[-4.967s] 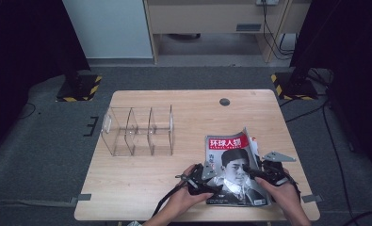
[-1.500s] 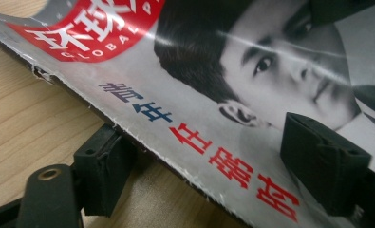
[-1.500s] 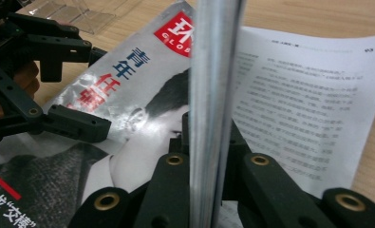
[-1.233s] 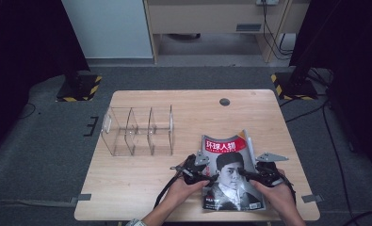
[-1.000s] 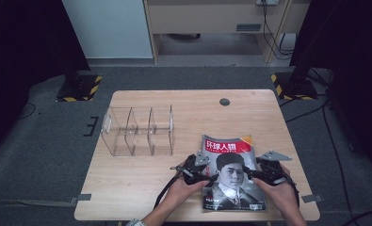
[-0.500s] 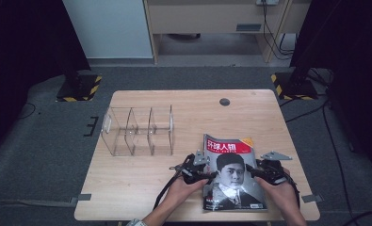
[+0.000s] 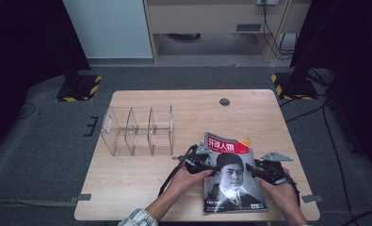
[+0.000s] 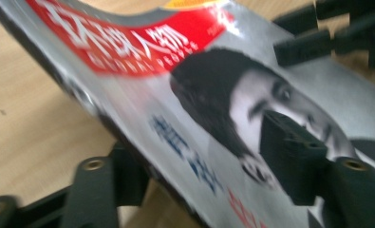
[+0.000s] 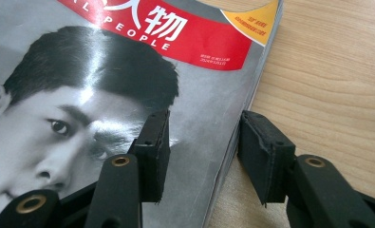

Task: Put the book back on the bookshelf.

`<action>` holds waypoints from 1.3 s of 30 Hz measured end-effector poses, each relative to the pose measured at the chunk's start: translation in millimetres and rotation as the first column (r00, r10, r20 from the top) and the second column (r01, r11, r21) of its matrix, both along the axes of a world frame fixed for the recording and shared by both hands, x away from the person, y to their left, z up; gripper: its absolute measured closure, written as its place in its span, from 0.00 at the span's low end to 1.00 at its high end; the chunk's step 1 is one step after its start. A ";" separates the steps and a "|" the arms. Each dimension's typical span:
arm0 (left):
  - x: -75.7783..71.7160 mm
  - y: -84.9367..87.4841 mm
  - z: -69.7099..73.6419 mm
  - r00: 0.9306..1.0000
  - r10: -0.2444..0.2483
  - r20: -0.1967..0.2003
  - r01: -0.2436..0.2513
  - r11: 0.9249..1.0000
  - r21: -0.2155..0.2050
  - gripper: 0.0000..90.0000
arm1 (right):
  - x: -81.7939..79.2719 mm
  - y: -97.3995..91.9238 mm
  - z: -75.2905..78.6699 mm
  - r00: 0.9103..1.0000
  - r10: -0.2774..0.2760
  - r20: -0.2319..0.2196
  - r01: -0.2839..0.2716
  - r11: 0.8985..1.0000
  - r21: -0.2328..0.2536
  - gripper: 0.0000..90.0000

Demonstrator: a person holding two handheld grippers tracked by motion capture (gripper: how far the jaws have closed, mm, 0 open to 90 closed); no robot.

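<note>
**A:** Item one?

**B:** Magazine (image 7: 233, 175), glossy, grey cover with a black-and-white portrait and a red title band. It lay on the near right part of the table (image 7: 141, 188), its bottom edge close to the near table edge. In the left gripper view its left edge (image 8: 128, 137) stood raised off the wood, the cover sloping.

**A:** Left gripper?

**B:** Left gripper (image 7: 203, 165), black, held in the left hand (image 7: 187, 176), sat at the magazine's left edge. Its jaws were spread, one under the raised edge and one over the cover. Whether either pad touched the paper, I could not tell; the view was blurred.

**A:** Right gripper?

**B:** Right gripper (image 7: 256, 170), black, grey plate on top, held in the right hand (image 7: 280, 193), sat at the magazine's right edge. Jaws were spread and straddling that edge: one pad (image 9: 153, 147) over the cover, the other over bare wood just beside the pages. A gap showed between the pads and the edge.

**A:** Other stock?

**B:** Clear organiser (image 7: 136, 131), three compartments, stood upright at the table's left centre, apart from the magazine. Dark round grommet (image 7: 224, 101) sat near the far edge.
</note>
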State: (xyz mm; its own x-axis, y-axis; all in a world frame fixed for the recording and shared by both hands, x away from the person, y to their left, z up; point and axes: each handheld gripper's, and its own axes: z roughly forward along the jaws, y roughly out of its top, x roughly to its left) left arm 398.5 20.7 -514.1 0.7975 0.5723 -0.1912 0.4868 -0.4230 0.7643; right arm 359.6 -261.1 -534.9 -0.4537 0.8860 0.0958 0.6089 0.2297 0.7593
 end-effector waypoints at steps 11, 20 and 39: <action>28.0 -14.4 7.4 0.999 0.008 -0.040 -0.008 1.000 0.004 0.21 | -0.3 -1.0 -1.1 1.000 0.012 0.009 -0.012 1.000 0.003 0.61; 42.1 -20.9 8.9 0.997 0.047 -0.067 -0.045 0.998 0.035 0.40 | 0.0 -1.4 -1.3 1.000 0.017 0.011 -0.017 1.000 0.004 0.61; 48.6 -27.6 9.8 0.996 0.006 -0.084 -0.005 1.000 0.019 0.59 | -0.1 2.2 -0.9 0.999 0.046 0.022 -0.046 0.999 -0.005 0.63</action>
State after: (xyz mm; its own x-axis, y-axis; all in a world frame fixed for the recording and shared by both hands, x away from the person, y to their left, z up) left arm 447.1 -6.9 -504.3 0.7760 0.5808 -0.2461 0.5510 -0.4343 0.7126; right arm 359.5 -258.9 -535.8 -0.4962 0.8644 0.0811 0.5806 0.2609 0.7713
